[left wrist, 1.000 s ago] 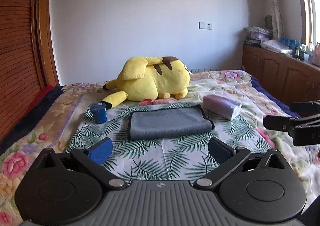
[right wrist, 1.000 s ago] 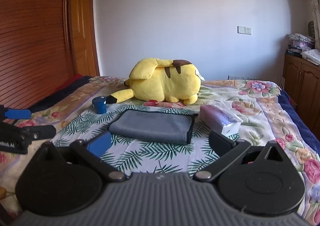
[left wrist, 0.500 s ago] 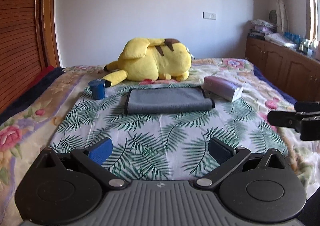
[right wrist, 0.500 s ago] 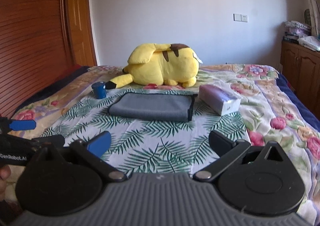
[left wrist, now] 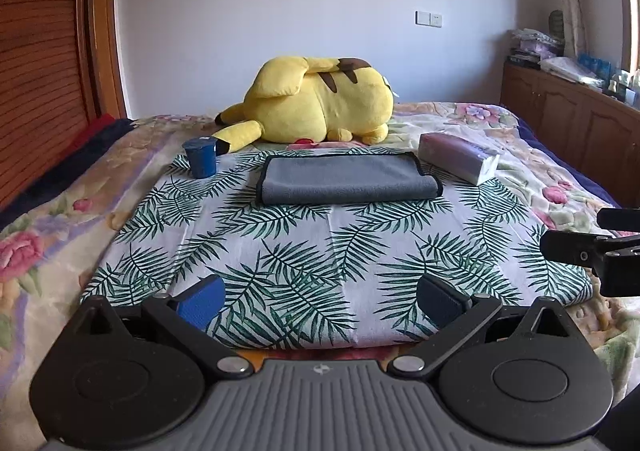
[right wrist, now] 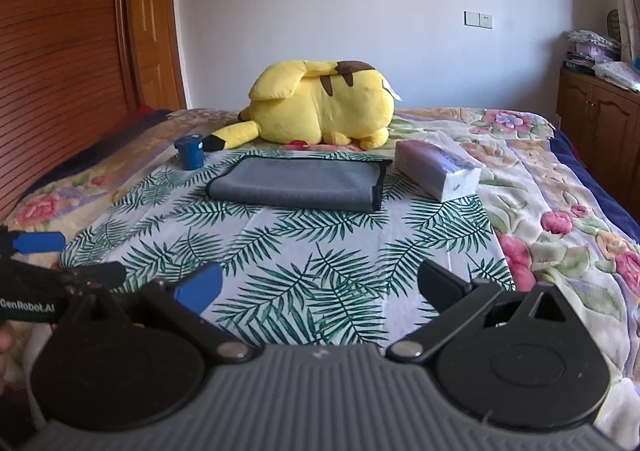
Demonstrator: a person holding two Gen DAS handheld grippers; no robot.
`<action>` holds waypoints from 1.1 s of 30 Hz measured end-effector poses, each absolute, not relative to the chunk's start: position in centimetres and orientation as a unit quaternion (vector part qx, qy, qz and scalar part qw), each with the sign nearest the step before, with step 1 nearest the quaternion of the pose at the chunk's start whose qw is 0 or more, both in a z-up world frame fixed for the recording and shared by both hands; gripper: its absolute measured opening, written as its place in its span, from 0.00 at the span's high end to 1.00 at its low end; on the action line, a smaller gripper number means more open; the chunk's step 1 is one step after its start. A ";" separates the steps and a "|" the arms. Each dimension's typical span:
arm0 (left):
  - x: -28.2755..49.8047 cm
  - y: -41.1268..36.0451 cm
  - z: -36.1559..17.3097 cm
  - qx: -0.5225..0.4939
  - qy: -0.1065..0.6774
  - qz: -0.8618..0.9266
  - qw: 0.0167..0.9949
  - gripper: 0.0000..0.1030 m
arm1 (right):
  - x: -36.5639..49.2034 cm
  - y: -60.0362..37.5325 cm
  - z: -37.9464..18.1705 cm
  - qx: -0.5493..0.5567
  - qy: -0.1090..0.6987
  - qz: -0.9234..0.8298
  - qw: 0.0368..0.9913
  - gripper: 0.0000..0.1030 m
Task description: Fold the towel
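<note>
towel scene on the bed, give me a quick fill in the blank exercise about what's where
1. The folded towel is ____ in colour.
2. The cup standing to the left of the towel is ____.
3. Behind the towel lies a yellow ____ toy.
4. The left gripper and right gripper both have their jaws ____, holding nothing.

Missing words: grey; blue; plush; open

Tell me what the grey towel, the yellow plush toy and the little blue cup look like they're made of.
Grey towel: soft matte cloth, likely microfibre; fuzzy nap, dark stitched edging, rounded fold.
Yellow plush toy: short-pile plush fabric over stuffing; fuzzy surface, soft bulging shape.
Blue cup: probably plastic or coated paper; smooth, rigid tapered wall, too small to tell which.
</note>
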State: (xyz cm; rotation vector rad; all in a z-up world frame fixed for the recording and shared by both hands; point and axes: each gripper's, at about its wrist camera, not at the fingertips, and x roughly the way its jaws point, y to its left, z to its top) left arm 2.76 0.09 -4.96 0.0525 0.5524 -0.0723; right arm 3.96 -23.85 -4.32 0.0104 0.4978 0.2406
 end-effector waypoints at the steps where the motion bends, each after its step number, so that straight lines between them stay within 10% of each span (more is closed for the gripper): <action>1: 2.7 0.2 -5.0 0.027 0.272 -0.035 0.961 0.00 | 3.9 -23.8 -4.3 0.004 0.245 0.120 0.962 0.00; 33: -0.1 0.1 -2.5 0.032 0.187 -0.030 0.981 0.00 | 2.3 -24.7 -3.3 0.016 0.170 0.101 0.980 0.00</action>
